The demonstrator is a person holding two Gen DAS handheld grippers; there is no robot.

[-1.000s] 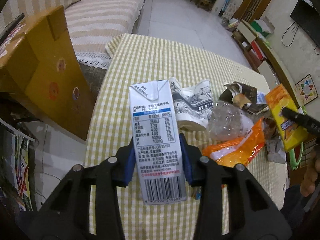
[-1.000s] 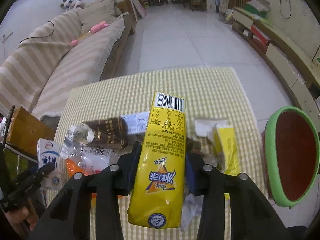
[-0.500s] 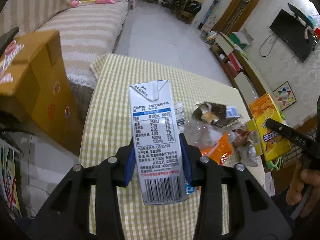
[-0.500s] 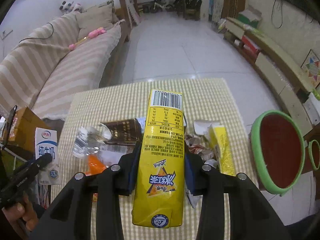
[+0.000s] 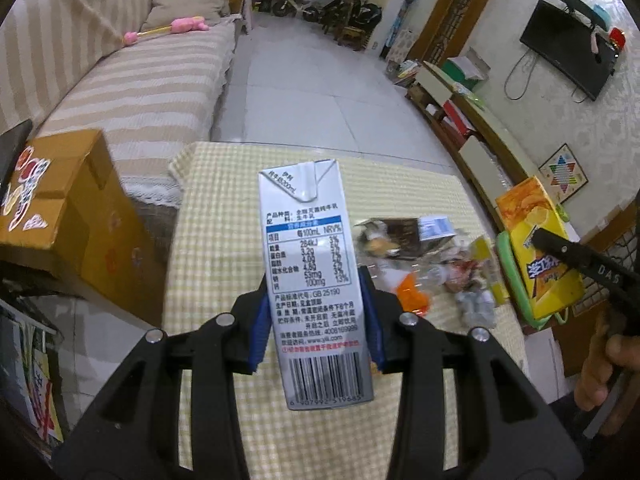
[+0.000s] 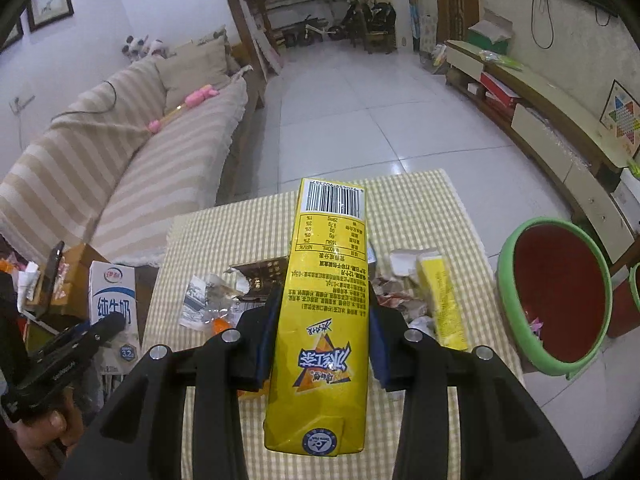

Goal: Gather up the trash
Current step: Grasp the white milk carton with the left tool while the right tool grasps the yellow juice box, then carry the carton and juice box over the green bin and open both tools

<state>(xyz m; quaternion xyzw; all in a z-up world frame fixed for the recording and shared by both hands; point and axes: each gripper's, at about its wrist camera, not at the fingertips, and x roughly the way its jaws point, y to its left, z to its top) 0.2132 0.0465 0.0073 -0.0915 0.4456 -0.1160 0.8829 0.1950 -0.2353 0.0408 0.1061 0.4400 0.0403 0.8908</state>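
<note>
My left gripper (image 5: 316,320) is shut on a white milk carton (image 5: 312,264), held upright above the checked tablecloth (image 5: 224,208). My right gripper (image 6: 324,328) is shut on a yellow drink carton (image 6: 324,312), held above the table. Each carton also shows in the other view: the yellow carton (image 5: 540,252) at right, the milk carton (image 6: 114,312) at left. A heap of trash (image 5: 432,264) lies on the table: wrappers, a crushed clear bottle, a brown box (image 6: 260,276), a yellow box (image 6: 440,300).
A green-rimmed red bin (image 6: 560,296) stands right of the table. A cardboard box (image 5: 68,216) sits left of the table. A striped sofa (image 6: 120,168) runs along the left. Tiled floor (image 6: 360,112) lies beyond.
Both grippers have risen and pulled back from the table with their cartons still held. The trash heap now looks smaller and farther below.
</note>
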